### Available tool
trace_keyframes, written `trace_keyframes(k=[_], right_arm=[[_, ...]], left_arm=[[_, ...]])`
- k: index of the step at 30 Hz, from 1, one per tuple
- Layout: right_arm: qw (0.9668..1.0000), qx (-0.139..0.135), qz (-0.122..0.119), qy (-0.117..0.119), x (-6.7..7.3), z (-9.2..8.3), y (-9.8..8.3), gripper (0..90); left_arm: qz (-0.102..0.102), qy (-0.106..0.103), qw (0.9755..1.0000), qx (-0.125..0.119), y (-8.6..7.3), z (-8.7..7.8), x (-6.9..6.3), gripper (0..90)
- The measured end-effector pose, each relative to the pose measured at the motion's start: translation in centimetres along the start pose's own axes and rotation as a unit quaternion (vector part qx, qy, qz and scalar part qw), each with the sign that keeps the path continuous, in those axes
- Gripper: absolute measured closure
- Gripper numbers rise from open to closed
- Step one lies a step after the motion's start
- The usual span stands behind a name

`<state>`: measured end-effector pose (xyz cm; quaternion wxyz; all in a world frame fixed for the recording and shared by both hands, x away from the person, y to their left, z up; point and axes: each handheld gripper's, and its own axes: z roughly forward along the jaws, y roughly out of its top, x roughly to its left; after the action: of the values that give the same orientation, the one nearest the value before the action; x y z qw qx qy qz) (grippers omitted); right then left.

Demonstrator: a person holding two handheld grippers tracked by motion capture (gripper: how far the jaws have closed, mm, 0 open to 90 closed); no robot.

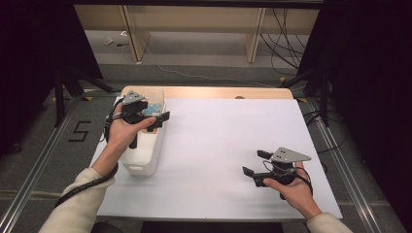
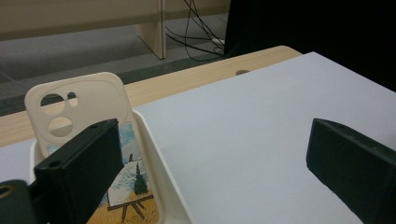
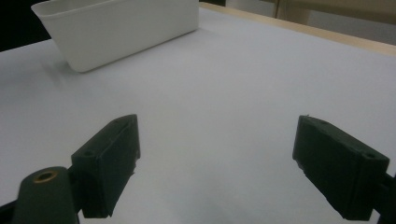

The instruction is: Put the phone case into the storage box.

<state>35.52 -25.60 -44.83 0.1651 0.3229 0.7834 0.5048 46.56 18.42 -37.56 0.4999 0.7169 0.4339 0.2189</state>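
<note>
Both my grippers have their fingers spread wide, holding nothing. Under them lies the white desk point(image 1: 218, 145). At its left side stands a white bin point(image 1: 143, 155); my left gripper point(image 1: 156, 118) hovers over its far end, while my right gripper point(image 1: 252, 165) hangs well apart above bare desk. Inside the bin stand a cream phone case point(image 2: 74, 107) and a painted case point(image 2: 133, 186) showing an easel.
</note>
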Motion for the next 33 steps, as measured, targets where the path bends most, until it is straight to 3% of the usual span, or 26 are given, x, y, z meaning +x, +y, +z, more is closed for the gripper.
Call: trace_keyframes(k=[10, 22, 33], right_arm=[[1.0, 0.0, 0.0, 0.0, 0.0, 0.0, 0.0, 15.9], [1.0, 0.0, -0.001, -0.001, 0.0, 0.0, 0.0, 15.9], [1.0, 0.0, -0.002, -0.001, 0.0, 0.0, 0.0, 15.9]], left_arm=[[0.006, -0.013, 0.9999, -0.002, -0.8, -0.5, -0.4, 3.1], [0.009, -0.042, 0.9989, -0.017, -1.6, -1.3, -1.4, 3.1], [0.024, -0.062, 0.9976, -0.02, -2.6, -2.2, -2.6, 1.2]])
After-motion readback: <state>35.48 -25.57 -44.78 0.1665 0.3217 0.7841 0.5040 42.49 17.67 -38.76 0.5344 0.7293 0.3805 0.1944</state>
